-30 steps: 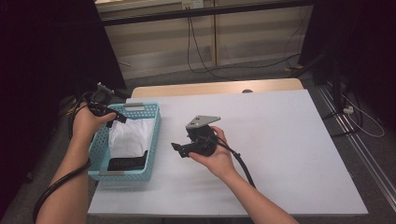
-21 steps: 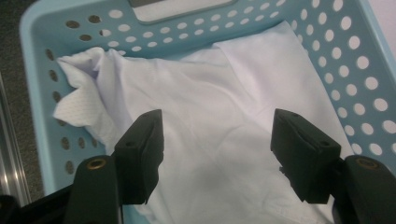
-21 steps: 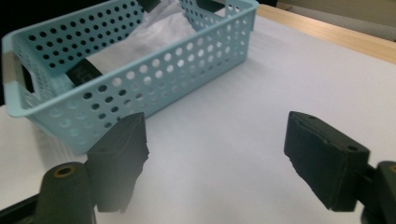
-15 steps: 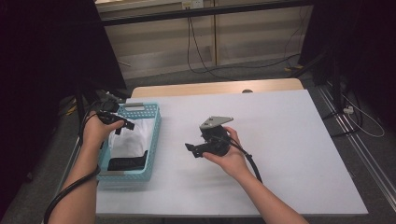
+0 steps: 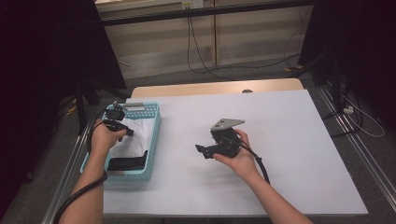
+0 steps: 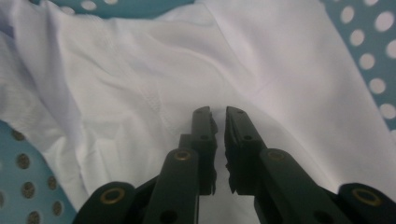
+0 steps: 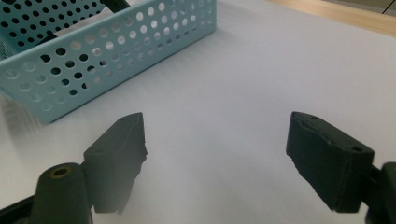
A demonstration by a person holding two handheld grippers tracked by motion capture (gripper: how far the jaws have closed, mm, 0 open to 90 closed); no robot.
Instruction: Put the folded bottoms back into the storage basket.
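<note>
Left gripper (image 6: 219, 116): I see its jaws have just been closing, nearly together over the white cloth (image 6: 140, 93); no fold visibly pinched
White cloth: lying in the blue basket (image 5: 154, 135)
Right gripper (image 7: 215, 149): released, over the bare table (image 5: 303, 140)

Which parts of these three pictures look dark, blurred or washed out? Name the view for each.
High view: surroundings nearly black, table evenly lit. Left gripper view: white cloth bright and soft, left gripper jaws sharper. Right gripper view: right gripper jaws blurred up close, blue basket clearer.

White cloth (image 6: 140, 93) in perforated light-blue basket (image 5: 152, 140), black tongs (image 6: 219, 116)
</note>
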